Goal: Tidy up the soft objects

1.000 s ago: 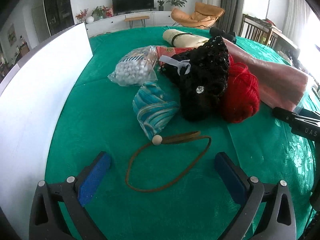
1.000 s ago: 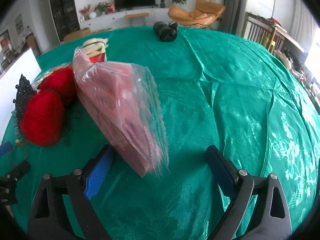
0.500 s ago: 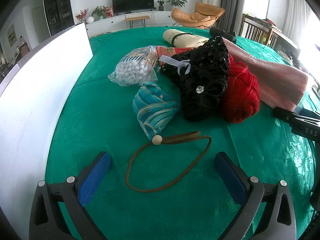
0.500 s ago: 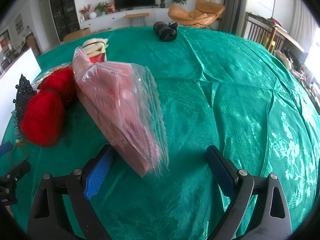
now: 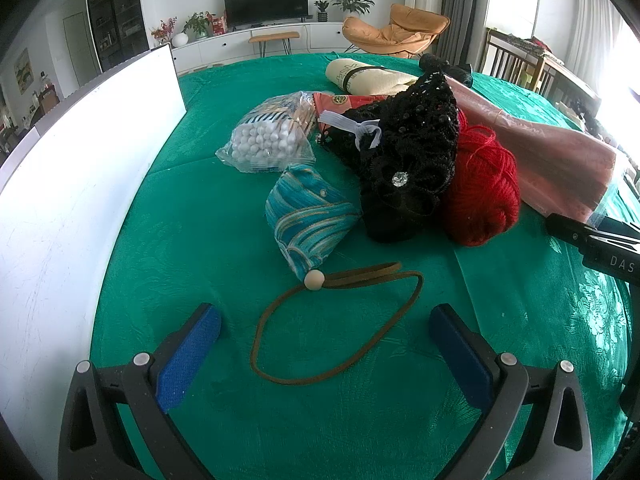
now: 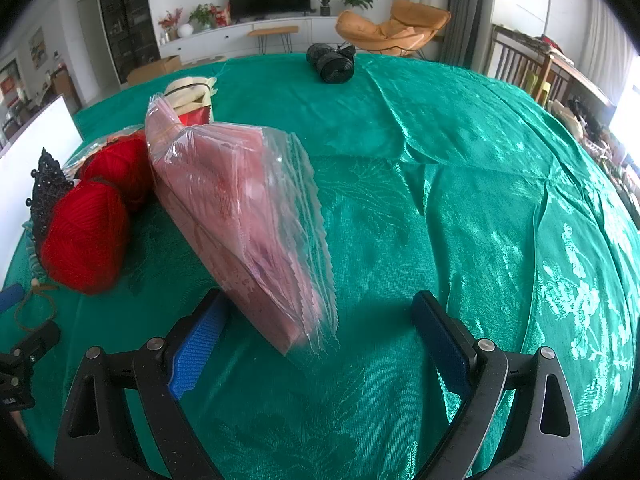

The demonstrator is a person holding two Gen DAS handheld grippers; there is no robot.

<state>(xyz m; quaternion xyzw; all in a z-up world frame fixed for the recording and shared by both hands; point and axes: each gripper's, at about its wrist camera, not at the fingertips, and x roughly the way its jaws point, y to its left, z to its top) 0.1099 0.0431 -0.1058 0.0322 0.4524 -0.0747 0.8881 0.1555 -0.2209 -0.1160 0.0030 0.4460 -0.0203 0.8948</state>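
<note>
While both my grippers hover with jaws wide apart and empty, my right gripper [image 6: 320, 332] has the pink bag stack [image 6: 240, 216] just at its left pad. Risk: slippery plastic fans out if I pinch only the edge. My left gripper [image 5: 324, 344] is over the brown cord [image 5: 340, 320] of the teal pouch [image 5: 308, 216]; a pull on the cord may drag the black lace piece [image 5: 404, 160] and red yarn [image 5: 480, 196].

Both wrist views look low across the table; the red yarn [image 5: 482, 196] [image 6: 86, 236] apparently appears in both.
</note>
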